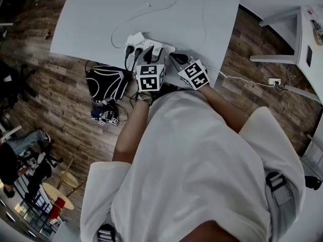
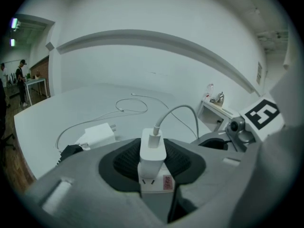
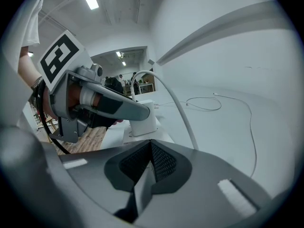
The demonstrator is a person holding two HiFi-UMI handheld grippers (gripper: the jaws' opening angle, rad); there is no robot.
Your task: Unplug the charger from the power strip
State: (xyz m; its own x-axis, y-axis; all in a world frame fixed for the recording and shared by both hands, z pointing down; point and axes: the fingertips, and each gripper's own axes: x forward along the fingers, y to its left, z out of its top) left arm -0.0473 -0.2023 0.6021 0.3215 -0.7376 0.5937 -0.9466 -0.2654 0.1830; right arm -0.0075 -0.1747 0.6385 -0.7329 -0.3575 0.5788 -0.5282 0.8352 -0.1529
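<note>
- Left gripper view shows the left gripper [image 2: 153, 164] with its jaws clamped on the charger [image 2: 153, 148], one dark pad against each flank of the white body.
- Step in hand, as I judge it: the grip is made and the pull-out is not yet done. The charger stands upright with its base on the power strip [image 1: 147, 46], apparently plugged in.
- The strip lies at the near edge of the white worktop [image 1: 91, 19], with black plugs [image 1: 132, 50] seated in it beside the charger.
- The right gripper [image 3: 151, 164] has its jaws together on nothing. It sits just beside the charger near the strip's end, and I cannot tell whether it presses on the strip.
- The next move likely calls for a straight lift along the prongs, without twisting, with the strip kept down so it does not rise too.
- The charger is a small, smooth white block with rounded corners. A white cable [image 2: 178, 110] leaves its top and arches away over the worktop.
</note>
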